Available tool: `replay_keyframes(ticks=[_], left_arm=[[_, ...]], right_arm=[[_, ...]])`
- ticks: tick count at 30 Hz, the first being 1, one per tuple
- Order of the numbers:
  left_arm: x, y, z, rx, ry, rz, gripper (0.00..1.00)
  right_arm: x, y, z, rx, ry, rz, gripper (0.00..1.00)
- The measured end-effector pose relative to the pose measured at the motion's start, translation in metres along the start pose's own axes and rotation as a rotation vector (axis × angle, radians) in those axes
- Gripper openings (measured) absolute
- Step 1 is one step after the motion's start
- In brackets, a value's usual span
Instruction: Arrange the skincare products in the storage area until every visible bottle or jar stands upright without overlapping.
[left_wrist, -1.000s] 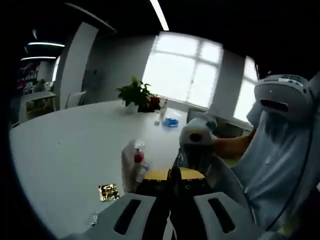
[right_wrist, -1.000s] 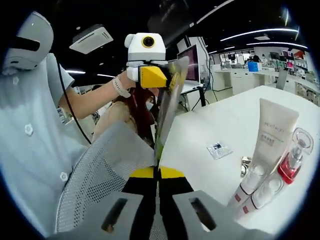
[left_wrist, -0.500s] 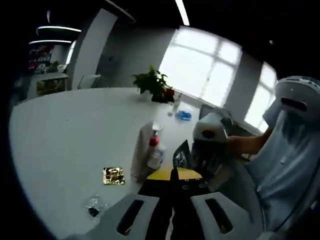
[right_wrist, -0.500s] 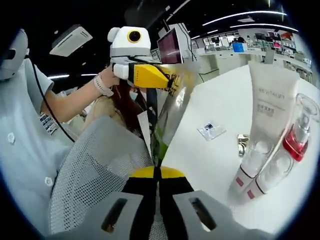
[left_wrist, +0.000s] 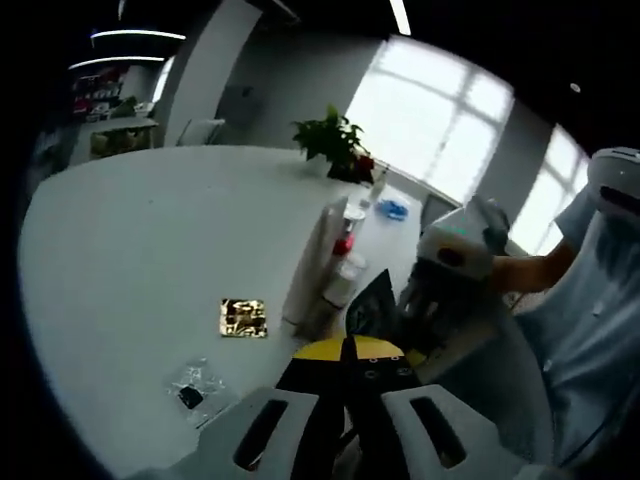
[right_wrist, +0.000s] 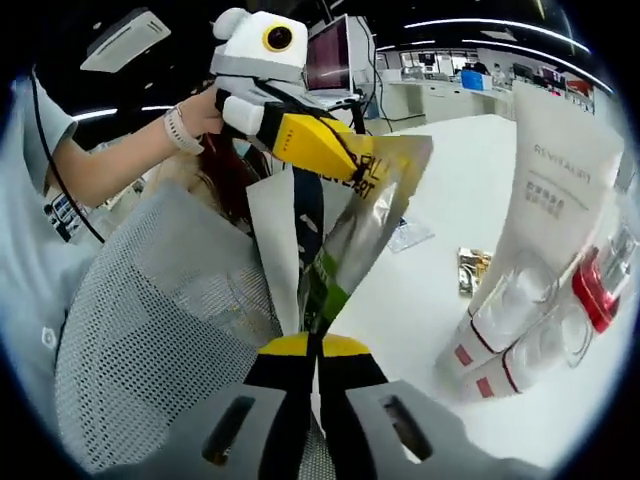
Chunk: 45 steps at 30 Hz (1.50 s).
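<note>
Pouch: a foil sachet held in the air over the bench edge, long axis running from the right gripper up to the left gripper, slightly tilted; printed yellow end uppermost, silver and green faces spread open below. In the left gripper view its dark edge rose just above the jaws.
Right gripper: jaws together, pinching the pouch's lower end.
Left gripper: seen from the right gripper view, yellow jaws clamped on the pouch's upper end; its own view showed the jaws closed on the pouch edge.
Hand: gripped the left gripper's white body.
Tube: white, standing cap-down on the bench, long axis upright, leaning a little; lettering read upward along it.
Pump bottle: clear with a red collar, just beside the tube, touching or nearly so.
Gold sachet: flat on the bench, near the tube's base.
Clear packet: flat, nearer the bench edge.
Plant: far side of the bench.
</note>
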<state>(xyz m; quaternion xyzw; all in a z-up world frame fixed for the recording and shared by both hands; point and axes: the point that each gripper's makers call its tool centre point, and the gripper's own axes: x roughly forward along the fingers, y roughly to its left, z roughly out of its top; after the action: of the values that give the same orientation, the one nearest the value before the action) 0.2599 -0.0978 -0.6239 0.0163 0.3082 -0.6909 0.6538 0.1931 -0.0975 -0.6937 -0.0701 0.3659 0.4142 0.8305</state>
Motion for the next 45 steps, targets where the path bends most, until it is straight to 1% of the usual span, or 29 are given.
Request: replay_keyframes(ticks=[5, 6, 10, 18, 20, 22, 23, 25, 29, 34, 37, 39, 42, 45], left_arm=[[0.005, 0.007, -0.007, -0.024, 0.013, 0.003, 0.0], [0.009, 0.004, -0.008, -0.03, 0.019, 0.005, 0.0], [0.013, 0.009, -0.013, -0.038, 0.037, 0.012, 0.0], [0.025, 0.018, -0.021, -0.052, 0.069, 0.03, 0.0], [0.027, 0.024, -0.025, -0.05, 0.083, 0.039, 0.0], [0.03, 0.026, -0.028, -0.042, 0.103, 0.044, 0.0], [0.031, 0.031, -0.032, -0.035, 0.117, 0.049, 0.0], [0.034, 0.033, -0.034, -0.016, 0.134, 0.044, 0.0], [0.037, 0.034, -0.033, -0.014, 0.143, 0.036, 0.0], [0.042, 0.043, -0.038, -0.027, 0.171, 0.037, 0.0], [0.044, 0.049, -0.043, -0.019, 0.193, 0.032, 0.0], [0.047, 0.054, -0.048, -0.027, 0.219, 0.036, 0.0], [0.05, 0.061, -0.053, -0.027, 0.246, 0.045, 0.0], [0.053, 0.065, -0.057, -0.032, 0.263, 0.047, 0.0]], right_arm=[[0.005, -0.003, -0.006, 0.004, 0.021, 0.01, 0.01], [0.006, -0.003, -0.007, 0.01, 0.024, 0.015, 0.01], [0.012, -0.005, -0.01, 0.015, 0.036, 0.021, 0.01], [0.019, -0.01, -0.017, -0.03, 0.079, 0.006, 0.02], [0.02, -0.011, -0.019, -0.043, 0.087, -0.005, 0.03], [0.022, -0.011, -0.021, -0.064, 0.101, -0.008, 0.04], [0.022, -0.011, -0.023, -0.066, 0.106, -0.011, 0.05], [0.022, -0.011, -0.025, -0.064, 0.115, -0.011, 0.07], [0.02, -0.014, -0.029, -0.047, 0.131, -0.021, 0.11], [0.014, -0.018, -0.038, -0.086, 0.174, -0.061, 0.17], [0.01, -0.019, -0.041, -0.115, 0.192, -0.079, 0.17], [0.009, -0.018, -0.044, -0.128, 0.202, -0.088, 0.17], [0.008, -0.018, -0.045, -0.13, 0.203, -0.093, 0.19], [0.006, -0.02, -0.041, -0.128, 0.183, -0.115, 0.2]])
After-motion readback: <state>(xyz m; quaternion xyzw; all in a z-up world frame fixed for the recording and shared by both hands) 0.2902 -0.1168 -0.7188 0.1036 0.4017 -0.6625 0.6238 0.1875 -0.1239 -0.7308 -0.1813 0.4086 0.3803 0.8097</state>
